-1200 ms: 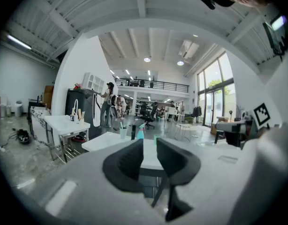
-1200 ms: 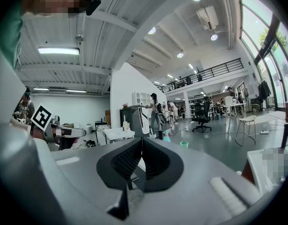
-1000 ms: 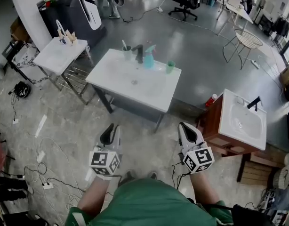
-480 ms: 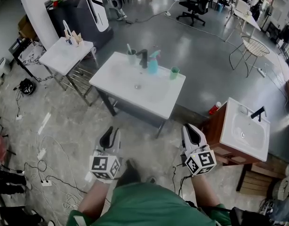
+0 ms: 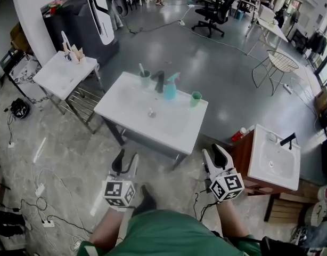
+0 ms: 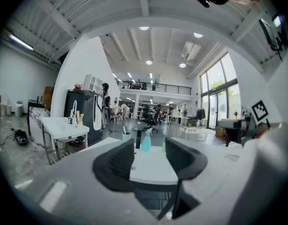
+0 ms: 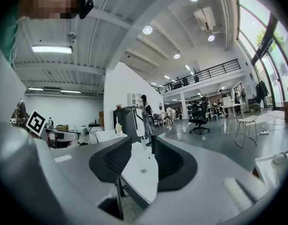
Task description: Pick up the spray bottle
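Note:
The teal spray bottle (image 5: pixel 170 87) stands upright at the back of a white sink table (image 5: pixel 137 119), between a black faucet (image 5: pixel 158 81) and a green cup (image 5: pixel 195 98). In the left gripper view, the spray bottle (image 6: pixel 146 140) shows far ahead between the jaws. My left gripper (image 5: pixel 126 158) and right gripper (image 5: pixel 213 152) hover over the floor short of the table's near edge. Both sets of jaws have just been opening and hold nothing. In their own views the left gripper (image 6: pixel 148 158) and right gripper (image 7: pixel 143 161) frame the table top.
A cup with a toothbrush (image 5: pixel 145 77) stands left of the faucet. A small white table (image 5: pixel 57 73) is at the left, a wooden vanity with a sink (image 5: pixel 272 151) at the right, with a red can (image 5: pixel 239 134) beside it. Cables lie on the floor at left.
Both grippers' jaws went from shut to open. The grippers and the view have moved forward, closer to the sink table.

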The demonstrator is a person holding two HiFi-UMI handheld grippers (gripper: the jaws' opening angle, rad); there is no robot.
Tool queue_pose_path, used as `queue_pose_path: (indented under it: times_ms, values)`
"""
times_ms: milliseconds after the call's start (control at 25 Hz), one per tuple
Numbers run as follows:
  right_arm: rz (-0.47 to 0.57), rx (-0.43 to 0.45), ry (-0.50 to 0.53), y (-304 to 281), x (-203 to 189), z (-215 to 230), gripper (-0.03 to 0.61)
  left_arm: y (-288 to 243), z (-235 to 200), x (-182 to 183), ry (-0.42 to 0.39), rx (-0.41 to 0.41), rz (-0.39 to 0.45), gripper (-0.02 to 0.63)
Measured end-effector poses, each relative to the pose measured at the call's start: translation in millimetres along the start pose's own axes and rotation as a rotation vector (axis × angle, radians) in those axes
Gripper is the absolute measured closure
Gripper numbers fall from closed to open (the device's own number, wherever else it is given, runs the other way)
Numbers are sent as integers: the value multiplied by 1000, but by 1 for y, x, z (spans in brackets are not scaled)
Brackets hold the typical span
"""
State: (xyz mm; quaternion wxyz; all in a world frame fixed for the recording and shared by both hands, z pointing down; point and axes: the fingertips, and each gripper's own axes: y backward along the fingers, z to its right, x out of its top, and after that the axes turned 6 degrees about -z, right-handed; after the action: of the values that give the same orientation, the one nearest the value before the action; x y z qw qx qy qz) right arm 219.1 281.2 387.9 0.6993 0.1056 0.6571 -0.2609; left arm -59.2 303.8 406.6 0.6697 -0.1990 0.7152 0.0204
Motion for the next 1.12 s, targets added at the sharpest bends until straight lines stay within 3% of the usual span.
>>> queue_pose_path:
  times_ms: [280, 560, 840, 1120]
  values:
    - [-46, -56, -6, -87, 16, -1, 440, -60, -75, 18, 51, -56, 6, 407]
    - [-90, -52, 23, -168, 21, -15, 440, -98, -141, 10, 94, -95, -42, 416]
    - [-130, -30, 27, -223, 18, -10, 440, -134, -171, 11, 110, -93, -55, 417]
    - [-113, -1, -35, -286, 13, 20, 440, -172, -187, 21, 96, -62, -72, 420]
